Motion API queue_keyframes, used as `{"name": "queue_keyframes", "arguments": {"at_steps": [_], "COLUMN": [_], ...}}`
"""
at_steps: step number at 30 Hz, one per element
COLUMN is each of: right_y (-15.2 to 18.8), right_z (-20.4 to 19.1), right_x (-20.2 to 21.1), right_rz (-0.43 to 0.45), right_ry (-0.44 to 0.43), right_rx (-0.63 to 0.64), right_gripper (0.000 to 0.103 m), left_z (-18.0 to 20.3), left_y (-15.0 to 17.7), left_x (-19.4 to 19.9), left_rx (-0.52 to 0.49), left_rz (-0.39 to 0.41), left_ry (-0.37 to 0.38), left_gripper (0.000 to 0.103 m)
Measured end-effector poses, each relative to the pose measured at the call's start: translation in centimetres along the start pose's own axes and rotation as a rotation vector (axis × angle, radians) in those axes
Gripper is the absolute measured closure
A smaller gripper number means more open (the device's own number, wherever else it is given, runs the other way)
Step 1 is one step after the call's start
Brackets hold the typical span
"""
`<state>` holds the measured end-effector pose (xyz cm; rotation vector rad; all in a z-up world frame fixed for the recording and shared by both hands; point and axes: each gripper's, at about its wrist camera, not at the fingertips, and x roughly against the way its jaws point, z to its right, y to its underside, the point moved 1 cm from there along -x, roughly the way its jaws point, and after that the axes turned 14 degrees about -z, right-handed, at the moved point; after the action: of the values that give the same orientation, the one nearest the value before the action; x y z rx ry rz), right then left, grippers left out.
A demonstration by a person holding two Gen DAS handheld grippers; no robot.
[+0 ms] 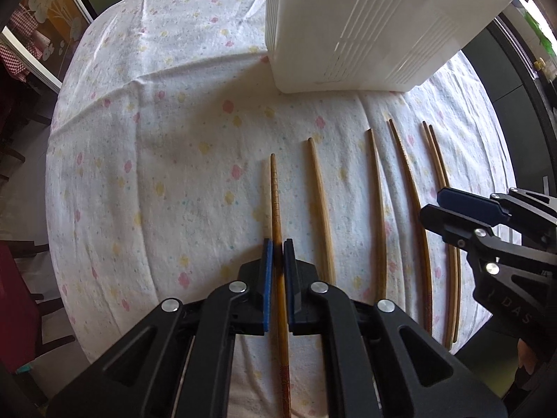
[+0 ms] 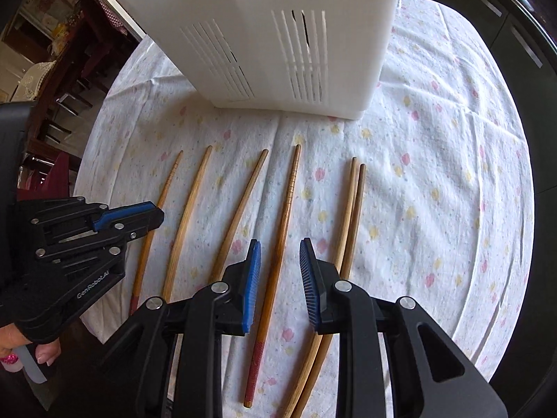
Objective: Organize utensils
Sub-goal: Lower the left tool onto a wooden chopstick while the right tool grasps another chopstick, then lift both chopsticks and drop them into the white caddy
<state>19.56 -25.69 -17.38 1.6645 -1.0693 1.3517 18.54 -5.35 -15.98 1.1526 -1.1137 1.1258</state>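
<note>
A: What sits around the white slotted holder (image 1: 369, 28)?

B: It stands upright on the flowered tablecloth (image 1: 156, 146). Six chopsticks lie on the cloth in front of it, side by side, tips toward it and apart from its base.

A: Where are the grippers?

B: The left gripper (image 1: 277, 249) is at the chopstick farthest left of the holder, the ridged chopstick (image 1: 275, 202). Its blue pads (image 1: 267, 278) sit close on either side of the stick, about touching it; I cannot tell whether they really pinch it. The right gripper (image 2: 280, 244) has its pads spread wide, released, straddling the red-ended chopstick (image 2: 282, 244), which lies below the holder's front slots.

A: Anything crowding them?

B: Two plain chopsticks (image 2: 188, 216) lie between the two grippers' sticks. Just to the right of the right gripper a touching pair (image 2: 351, 216) runs under its outer finger. Dark chairs (image 2: 66, 104) stand beyond the table edge, left of the holder.
</note>
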Motion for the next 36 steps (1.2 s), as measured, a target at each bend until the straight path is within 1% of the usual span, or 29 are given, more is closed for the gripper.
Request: {"name": "queue_keyframes", "arguments": {"at_steps": [2, 5, 6, 8, 11, 14, 17, 20, 24, 30, 34, 36], "right_y": [-0.6, -1.2, -1.3, -1.5, -1.4, -0.9, 0.4, 2.0, 4.1, 6.7, 7.4, 8.0], "right_z": [0.1, 0.0, -0.1, -0.4, -0.7, -0.5, -0.1, 0.2, 0.1, -0.5, -1.1, -0.5], "right_x": [-0.8, -1.1, -1.2, -1.3, -1.6, -1.3, 0.3, 3.0, 6.8, 12.6, 16.0, 17.7], "right_rz": [-0.028, -0.042, -0.051, -0.052, -0.059, -0.055, -0.001, 0.069, 0.158, 0.297, 0.389, 0.432], "right_ry": [0.003, 0.013, 0.02, 0.071, 0.104, 0.062, 0.001, -0.059, -0.112, -0.139, -0.149, -0.151], "right_rx": [-0.015, -0.024, -0.025, -0.021, -0.01, -0.023, -0.027, -0.022, 0.0, 0.039, 0.047, 0.046], "right_gripper": [0.08, 0.082, 0.085, 0.094, 0.096, 0.096, 0.096, 0.096, 0.096, 0.096, 0.096, 0.096], "left_z": [-0.2, -0.4, -0.4, -0.7, -0.9, -1.3, -1.0, -0.5, 0.2, 1.9, 2.5, 2.7], "left_y": [0.1, 0.3, 0.4, 0.5, 1.0, 2.1, 2.6, 3.8, 5.3, 6.7, 6.5, 6.4], "left_x": [0.3, 0.5, 0.7, 1.0, 1.5, 2.5, 4.0, 6.2, 9.4, 13.8, 16.6, 18.2], "left_rx": [-0.005, -0.013, -0.018, -0.028, -0.04, -0.051, -0.068, -0.096, -0.126, -0.162, -0.173, -0.176], "left_rz": [0.009, 0.02, 0.024, 0.034, 0.05, 0.073, 0.112, 0.167, 0.249, 0.353, 0.417, 0.456], "left_ry": [0.001, 0.008, 0.008, 0.013, 0.02, 0.028, 0.033, 0.044, 0.059, 0.071, 0.095, 0.108], "left_gripper": [0.097, 0.097, 0.097, 0.097, 0.097, 0.097, 0.097, 0.097, 0.097, 0.097, 0.097, 0.097]}}
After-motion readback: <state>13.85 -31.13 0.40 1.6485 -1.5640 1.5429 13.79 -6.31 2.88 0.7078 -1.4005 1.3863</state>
